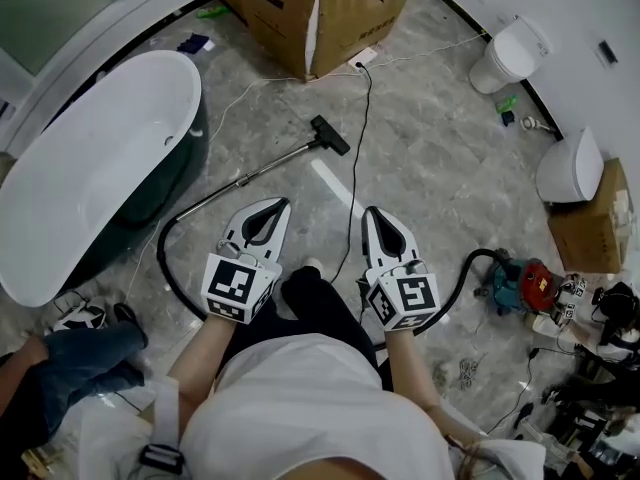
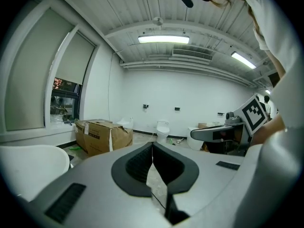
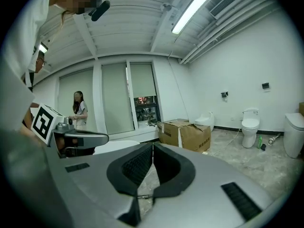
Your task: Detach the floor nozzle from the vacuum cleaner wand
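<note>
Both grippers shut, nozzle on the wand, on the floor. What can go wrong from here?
The black cable runs along the floor from the person's feet past the floor nozzle: trip or snag risk. The wand lies loose; pulling the nozzle alone would likely drag it, so brace it. The left gripper and right gripper are shut; they must open before grasping.

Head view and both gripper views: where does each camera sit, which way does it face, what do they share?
Head view: on the person's head, facing steeply down at floor nozzle, wand; shows arms, left gripper, right gripper.
Left gripper view: on that gripper, facing roughly level along shut jaws to the far wall; right gripper shows.
Right gripper view: likewise, toward the windows; left gripper shows.
Shared: all three show the cardboard box and toilet.
</note>
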`<state>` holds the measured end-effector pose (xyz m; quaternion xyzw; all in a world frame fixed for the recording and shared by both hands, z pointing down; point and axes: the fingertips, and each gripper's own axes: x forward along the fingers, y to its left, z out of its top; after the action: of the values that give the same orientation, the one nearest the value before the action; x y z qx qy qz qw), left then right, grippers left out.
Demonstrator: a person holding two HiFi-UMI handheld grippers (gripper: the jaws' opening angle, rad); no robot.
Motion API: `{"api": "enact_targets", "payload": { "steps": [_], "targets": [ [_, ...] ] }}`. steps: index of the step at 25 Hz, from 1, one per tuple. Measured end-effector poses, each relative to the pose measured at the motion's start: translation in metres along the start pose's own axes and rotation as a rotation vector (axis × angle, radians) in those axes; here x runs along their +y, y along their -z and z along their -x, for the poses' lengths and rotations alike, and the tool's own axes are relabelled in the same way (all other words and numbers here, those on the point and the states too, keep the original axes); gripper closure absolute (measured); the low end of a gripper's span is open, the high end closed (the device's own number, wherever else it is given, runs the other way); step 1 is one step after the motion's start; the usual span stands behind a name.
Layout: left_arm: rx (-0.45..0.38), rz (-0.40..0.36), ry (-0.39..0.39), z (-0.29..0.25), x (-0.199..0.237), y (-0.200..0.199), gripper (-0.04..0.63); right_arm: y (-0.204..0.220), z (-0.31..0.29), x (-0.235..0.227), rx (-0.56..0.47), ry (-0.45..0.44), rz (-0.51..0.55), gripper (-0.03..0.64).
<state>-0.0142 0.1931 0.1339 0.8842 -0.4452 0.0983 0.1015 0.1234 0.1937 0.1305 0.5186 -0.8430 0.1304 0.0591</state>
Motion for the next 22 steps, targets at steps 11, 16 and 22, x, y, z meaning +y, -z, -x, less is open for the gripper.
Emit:
{"api": "enact_targets", "payload": {
  "steps": [11,16,22],
  "targets": [
    [-0.001,0.022,-0.068,-0.045,-0.014,-0.003,0.584,0.000,-0.017,-0.044,0.017,-0.093,-0.008,0.600],
    [0.005,0.037,-0.097,-0.055,-0.008,-0.002,0.584,0.000,-0.031,-0.057,0.024,-0.107,-0.017,0.600],
    [0.016,0.055,-0.117,-0.070,0.007,-0.003,0.584,0.000,-0.047,-0.068,0.038,-0.112,-0.026,0.600]
  ]
}}
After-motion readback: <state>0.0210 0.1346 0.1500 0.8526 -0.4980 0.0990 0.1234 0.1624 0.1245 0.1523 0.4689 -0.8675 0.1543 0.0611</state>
